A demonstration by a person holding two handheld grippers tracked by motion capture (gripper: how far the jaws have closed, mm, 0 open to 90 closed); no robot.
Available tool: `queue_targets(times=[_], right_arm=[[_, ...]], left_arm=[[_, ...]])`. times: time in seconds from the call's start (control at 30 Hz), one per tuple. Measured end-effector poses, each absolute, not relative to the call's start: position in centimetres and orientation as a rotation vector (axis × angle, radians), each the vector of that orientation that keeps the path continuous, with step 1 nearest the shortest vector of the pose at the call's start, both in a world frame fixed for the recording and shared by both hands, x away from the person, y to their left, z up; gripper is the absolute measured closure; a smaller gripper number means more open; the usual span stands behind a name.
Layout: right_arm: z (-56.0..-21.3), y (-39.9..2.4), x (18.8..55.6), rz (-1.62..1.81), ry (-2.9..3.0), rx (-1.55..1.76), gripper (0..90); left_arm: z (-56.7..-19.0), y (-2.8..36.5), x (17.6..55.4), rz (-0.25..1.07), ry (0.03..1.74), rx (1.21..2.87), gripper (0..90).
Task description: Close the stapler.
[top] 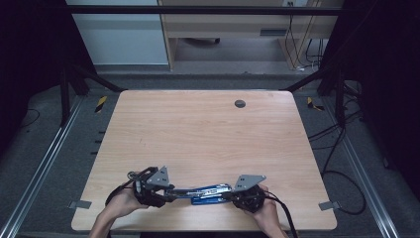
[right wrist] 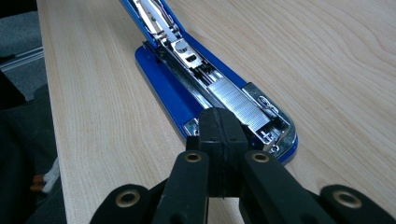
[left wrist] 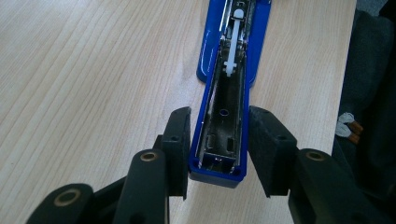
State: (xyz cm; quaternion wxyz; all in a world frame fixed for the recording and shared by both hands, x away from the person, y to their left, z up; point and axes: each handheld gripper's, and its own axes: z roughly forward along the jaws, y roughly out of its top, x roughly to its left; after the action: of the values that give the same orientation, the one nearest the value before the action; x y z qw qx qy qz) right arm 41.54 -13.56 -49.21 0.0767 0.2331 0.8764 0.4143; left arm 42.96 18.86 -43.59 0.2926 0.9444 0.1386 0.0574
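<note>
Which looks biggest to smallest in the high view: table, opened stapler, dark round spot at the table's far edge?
1. Table, by far the largest.
2. Stapler, opened out flat between the left gripper and the right gripper.
3. Round spot, the smallest.

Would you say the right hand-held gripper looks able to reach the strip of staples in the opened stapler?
Probably yes: the staples lie exposed in the open stapler, just beyond the right hand-held gripper, whose jaws are shut, so they must open first.

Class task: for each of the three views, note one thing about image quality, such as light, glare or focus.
High view: dim dark surroundings, evenly lit table. Left gripper view: stapler sharp, near jaws soft. Right gripper view: glare on the staples, far table blurred.
</note>
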Motion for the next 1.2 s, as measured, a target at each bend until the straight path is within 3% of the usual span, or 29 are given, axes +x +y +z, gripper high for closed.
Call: queue_targets(times=[1.2], right_arm=[[-49.01,-13.44,41.61,1.214,2.635,0.688,90.0]], left_arm=[[-42.92,18.72,43.08,0.121,0.320,2.518,63.0]])
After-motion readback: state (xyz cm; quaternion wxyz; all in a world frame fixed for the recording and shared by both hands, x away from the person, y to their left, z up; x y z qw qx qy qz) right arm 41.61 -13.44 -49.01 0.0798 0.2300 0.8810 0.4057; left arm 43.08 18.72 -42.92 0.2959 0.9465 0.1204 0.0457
